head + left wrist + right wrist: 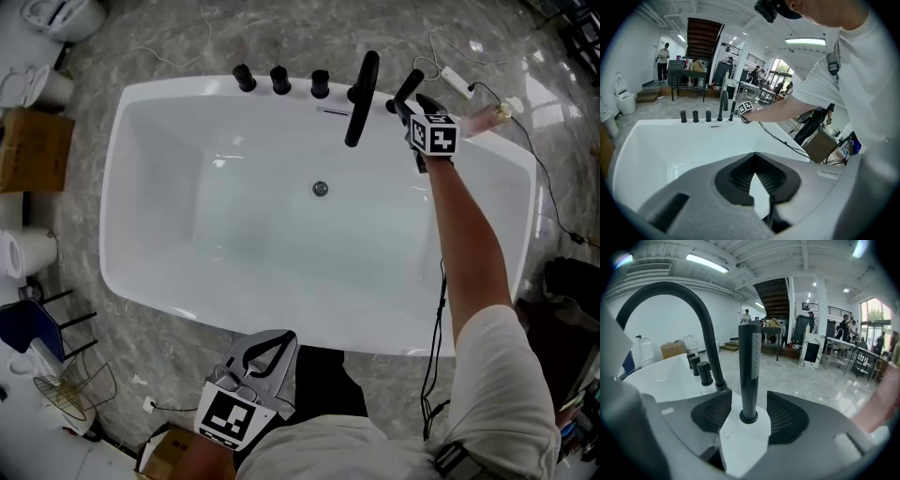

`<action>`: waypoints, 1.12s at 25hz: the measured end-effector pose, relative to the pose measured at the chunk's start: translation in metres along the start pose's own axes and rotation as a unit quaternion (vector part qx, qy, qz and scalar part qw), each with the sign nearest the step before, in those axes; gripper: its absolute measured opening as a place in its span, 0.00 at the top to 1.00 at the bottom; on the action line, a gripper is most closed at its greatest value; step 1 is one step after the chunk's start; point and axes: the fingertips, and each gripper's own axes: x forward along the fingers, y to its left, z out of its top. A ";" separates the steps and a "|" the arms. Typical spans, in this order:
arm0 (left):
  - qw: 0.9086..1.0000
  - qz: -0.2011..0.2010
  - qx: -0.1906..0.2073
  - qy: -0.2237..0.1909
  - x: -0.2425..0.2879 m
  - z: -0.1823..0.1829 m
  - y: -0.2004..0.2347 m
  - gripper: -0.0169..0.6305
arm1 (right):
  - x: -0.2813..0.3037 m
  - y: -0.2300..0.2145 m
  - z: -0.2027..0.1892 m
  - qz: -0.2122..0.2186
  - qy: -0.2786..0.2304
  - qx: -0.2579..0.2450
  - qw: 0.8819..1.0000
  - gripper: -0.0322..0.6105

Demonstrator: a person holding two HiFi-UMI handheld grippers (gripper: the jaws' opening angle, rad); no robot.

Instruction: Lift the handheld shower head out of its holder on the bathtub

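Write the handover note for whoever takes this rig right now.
Right tool: open, jaws either side of the handheld shower head, not pressing it.
Left tool: shut, empty, by the near edge of the bathtub.
Shower head: upright in its holder on the far rim, beside the spout.
Done: approach. Left: close, lift it out.

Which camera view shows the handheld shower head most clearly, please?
The right gripper view: the handheld shower head stands upright, close up, between the right gripper's open jaws. The head view shows it small from above; the left gripper view, tiny and distant.
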 end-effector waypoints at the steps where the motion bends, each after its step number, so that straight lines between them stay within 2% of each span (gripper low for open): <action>1: 1.000 0.000 -0.001 0.000 0.001 -0.001 0.002 0.96 | 0.004 0.000 0.000 -0.001 -0.001 0.003 1.000 0.57; 8: 1.000 -0.001 -0.011 -0.002 0.000 -0.009 0.011 0.96 | 0.022 0.002 0.005 -0.008 -0.003 0.011 1.000 0.61; 13: 1.000 0.000 -0.011 0.000 0.003 -0.014 0.017 0.96 | 0.027 0.000 0.008 -0.020 -0.007 0.020 1.000 0.72; 28: 1.000 -0.005 -0.006 -0.010 -0.007 -0.009 0.019 0.96 | 0.010 0.004 0.011 -0.026 -0.004 0.018 1.000 0.72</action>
